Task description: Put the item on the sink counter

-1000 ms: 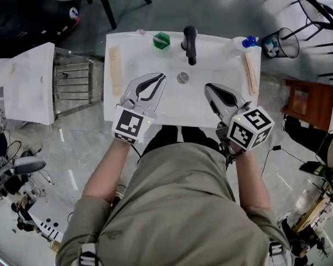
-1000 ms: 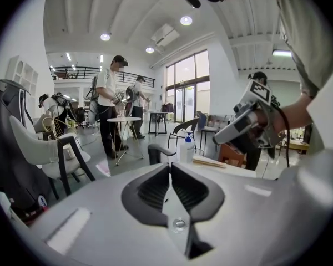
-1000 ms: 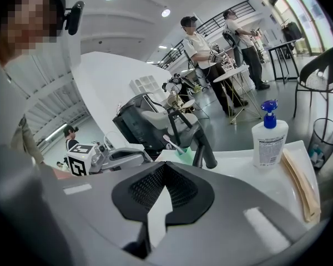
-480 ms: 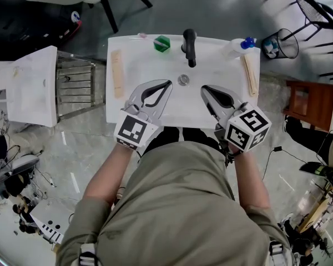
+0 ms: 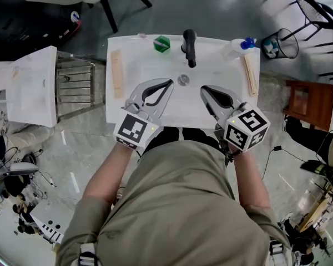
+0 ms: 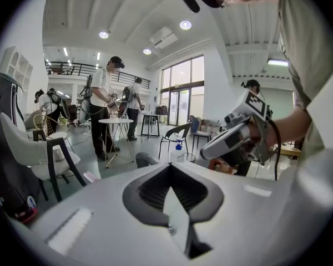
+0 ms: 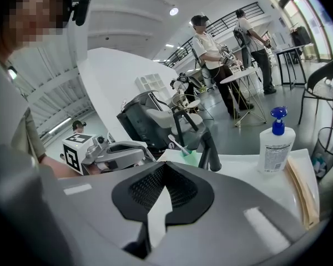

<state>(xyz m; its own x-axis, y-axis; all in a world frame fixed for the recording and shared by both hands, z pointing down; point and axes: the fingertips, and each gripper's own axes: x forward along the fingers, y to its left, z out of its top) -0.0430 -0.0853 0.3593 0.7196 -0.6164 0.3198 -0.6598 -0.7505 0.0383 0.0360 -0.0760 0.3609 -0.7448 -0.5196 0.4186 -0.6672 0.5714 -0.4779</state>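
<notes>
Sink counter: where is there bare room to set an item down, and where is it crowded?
Bare: the back ledge between faucet and bottle; the basin between drain and right wooden strip. Crowded: round the green cup, and the front, where the left tool and right tool hover.

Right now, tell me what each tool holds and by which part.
Nothing. The left tool and right tool are both shut and empty.

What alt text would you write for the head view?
A person holds the left gripper and right gripper, both shut and empty, over a white sink. At its back stand a green cup, a black faucet and a pump bottle.
</notes>
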